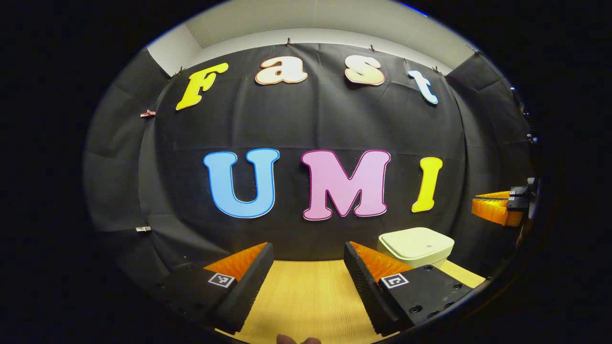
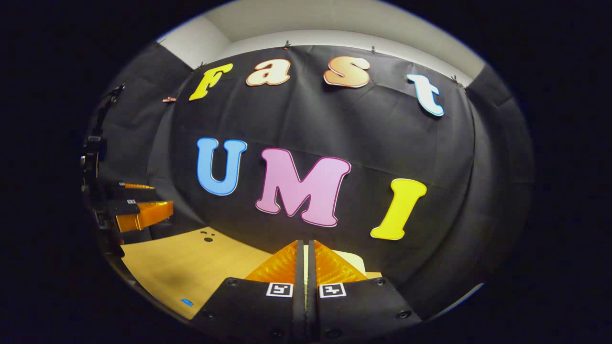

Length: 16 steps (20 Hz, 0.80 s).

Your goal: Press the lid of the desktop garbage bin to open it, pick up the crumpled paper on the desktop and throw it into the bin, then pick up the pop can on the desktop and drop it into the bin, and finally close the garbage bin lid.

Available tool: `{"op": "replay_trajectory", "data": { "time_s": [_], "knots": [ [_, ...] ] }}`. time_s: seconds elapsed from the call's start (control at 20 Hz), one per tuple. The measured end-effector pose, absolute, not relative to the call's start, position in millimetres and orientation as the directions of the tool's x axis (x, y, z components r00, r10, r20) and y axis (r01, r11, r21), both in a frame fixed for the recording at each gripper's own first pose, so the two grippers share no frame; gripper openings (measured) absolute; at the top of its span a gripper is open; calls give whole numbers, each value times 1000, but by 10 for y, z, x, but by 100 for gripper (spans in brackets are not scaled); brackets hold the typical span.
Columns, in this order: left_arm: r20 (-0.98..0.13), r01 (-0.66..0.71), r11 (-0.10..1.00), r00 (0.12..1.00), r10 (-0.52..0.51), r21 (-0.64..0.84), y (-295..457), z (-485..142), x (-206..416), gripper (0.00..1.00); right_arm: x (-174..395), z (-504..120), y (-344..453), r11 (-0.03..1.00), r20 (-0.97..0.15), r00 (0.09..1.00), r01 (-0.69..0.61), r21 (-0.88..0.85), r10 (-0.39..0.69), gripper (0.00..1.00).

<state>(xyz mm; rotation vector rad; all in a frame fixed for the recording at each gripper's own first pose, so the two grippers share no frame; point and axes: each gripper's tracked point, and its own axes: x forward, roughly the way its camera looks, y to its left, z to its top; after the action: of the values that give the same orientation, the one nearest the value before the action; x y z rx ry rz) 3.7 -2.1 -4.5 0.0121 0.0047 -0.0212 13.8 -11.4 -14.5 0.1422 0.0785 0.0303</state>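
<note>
Two fingers of the left gripper [image 1: 308, 267] stand wide apart at the bottom of the left gripper view, with nothing between them but the bare wooden desktop [image 1: 306, 296]. Beyond its right finger sits the desktop garbage bin [image 1: 416, 246], pale and rounded, with its lid down flat. At the far right edge of that view the right gripper [image 1: 497, 208] hangs above the bin's height, well apart from it.

From the right gripper view, the right gripper [image 2: 305, 260] has its jaws pressed together, gripping nothing. Just behind its fingertips a pale corner of the bin [image 2: 351, 260] peeks out. Off to the left, the left gripper [image 2: 141, 212] hovers over the desktop [image 2: 191, 267].
</note>
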Motion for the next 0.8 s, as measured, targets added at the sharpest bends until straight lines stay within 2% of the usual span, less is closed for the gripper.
{"op": "replay_trajectory", "data": {
  "time_s": [0.4, 0.8],
  "knots": [
    [-11, 15, 1000, 1000, -15, 11, -14, -70, 62, 95, 660, -543, -401, 988, -228, 973, 1, 153, 35, 6],
    [-21, -5, 1000, 1000, 5, 9, 24, -106, 82, 95, 1072, -1099, -334, 985, -323, 944, -19, 174, 76, 5]
  ]
}}
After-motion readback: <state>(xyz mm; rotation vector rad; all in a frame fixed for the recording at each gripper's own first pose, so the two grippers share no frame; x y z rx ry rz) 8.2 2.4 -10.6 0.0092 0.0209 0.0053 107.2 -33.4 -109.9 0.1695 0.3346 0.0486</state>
